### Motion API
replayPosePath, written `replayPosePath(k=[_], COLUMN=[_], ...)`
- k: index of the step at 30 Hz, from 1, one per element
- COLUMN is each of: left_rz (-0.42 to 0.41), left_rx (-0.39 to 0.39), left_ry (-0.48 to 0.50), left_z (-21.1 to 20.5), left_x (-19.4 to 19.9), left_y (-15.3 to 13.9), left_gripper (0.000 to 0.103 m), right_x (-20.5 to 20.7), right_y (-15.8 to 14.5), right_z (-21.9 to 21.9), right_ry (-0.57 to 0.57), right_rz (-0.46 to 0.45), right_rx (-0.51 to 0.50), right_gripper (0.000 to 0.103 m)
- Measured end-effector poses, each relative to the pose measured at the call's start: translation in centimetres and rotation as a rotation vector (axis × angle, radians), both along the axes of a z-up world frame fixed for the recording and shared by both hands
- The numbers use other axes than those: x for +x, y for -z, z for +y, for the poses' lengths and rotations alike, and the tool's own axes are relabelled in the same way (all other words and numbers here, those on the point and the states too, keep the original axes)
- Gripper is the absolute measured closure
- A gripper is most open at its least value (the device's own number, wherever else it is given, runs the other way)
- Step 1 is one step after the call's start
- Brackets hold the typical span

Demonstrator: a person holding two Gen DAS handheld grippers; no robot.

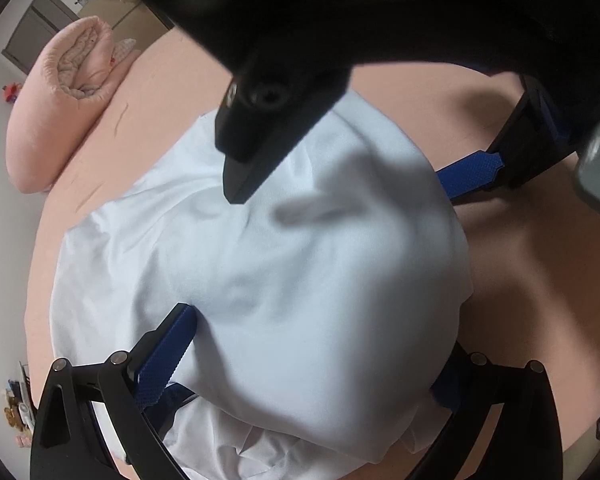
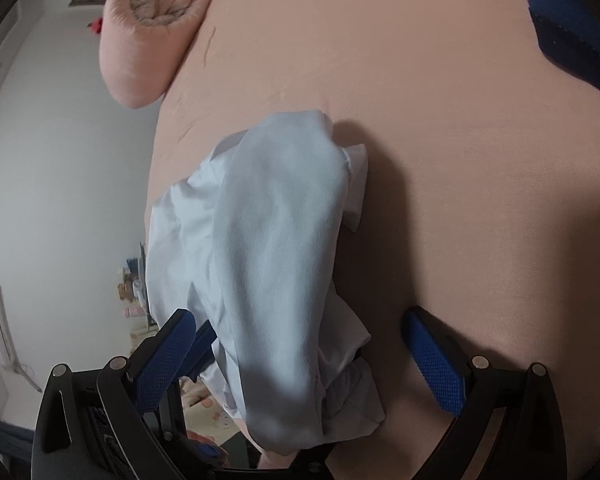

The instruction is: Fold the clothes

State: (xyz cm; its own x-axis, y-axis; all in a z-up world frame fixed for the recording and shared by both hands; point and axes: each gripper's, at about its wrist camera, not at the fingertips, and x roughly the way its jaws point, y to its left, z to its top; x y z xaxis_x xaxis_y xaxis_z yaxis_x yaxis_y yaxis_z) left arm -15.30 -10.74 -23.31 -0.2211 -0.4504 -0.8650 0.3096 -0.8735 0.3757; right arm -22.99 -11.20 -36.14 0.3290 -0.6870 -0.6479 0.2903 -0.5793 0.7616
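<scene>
A pale blue garment [image 1: 260,248] lies folded in a thick bundle on the pink bed sheet [image 1: 540,280]. My left gripper [image 1: 316,340] stands open at the bundle's near end. Its left finger [image 1: 164,356] rests against the cloth, and the cloth half covers the right one. My right gripper [image 1: 336,192] reaches in from above, open, one blue finger [image 1: 468,176] at the bundle's far edge. In the right wrist view the garment [image 2: 268,220] runs between the spread fingers of the right gripper [image 2: 296,316], with white layers showing underneath.
A rolled pink quilt [image 1: 56,104] lies at the far left of the bed, also seen as the quilt [image 2: 148,32]. The bed's left edge [image 2: 156,184] drops to a floor with small items [image 2: 132,280]. A dark blue cloth [image 2: 572,24] sits far right.
</scene>
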Motion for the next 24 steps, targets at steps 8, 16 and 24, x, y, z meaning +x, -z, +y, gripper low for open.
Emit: replayPosePath(k=[8, 16, 24], left_rz=[-0.016, -0.058, -0.064], left_rx=[-0.074, -0.266, -0.436], left_ry=[0.039, 0.192, 0.282], left_z=[0.9, 3.0, 5.3], left_x=[0.2, -0.2, -1.0], left_y=[-1.1, 0.4, 2.3], left_gripper=[0.0, 0.006, 0.007], right_x=[0.6, 0.6, 2.2], right_y=[-0.1, 2.3, 2.4], right_z=[1.2, 8.3, 3.7], right_ry=[0.029, 0.26, 0.256], right_rz=[0.063, -0.094, -0.113], right_rx=[0.071, -0.062, -0.055], right_gripper=[0.03, 0.094, 0.093])
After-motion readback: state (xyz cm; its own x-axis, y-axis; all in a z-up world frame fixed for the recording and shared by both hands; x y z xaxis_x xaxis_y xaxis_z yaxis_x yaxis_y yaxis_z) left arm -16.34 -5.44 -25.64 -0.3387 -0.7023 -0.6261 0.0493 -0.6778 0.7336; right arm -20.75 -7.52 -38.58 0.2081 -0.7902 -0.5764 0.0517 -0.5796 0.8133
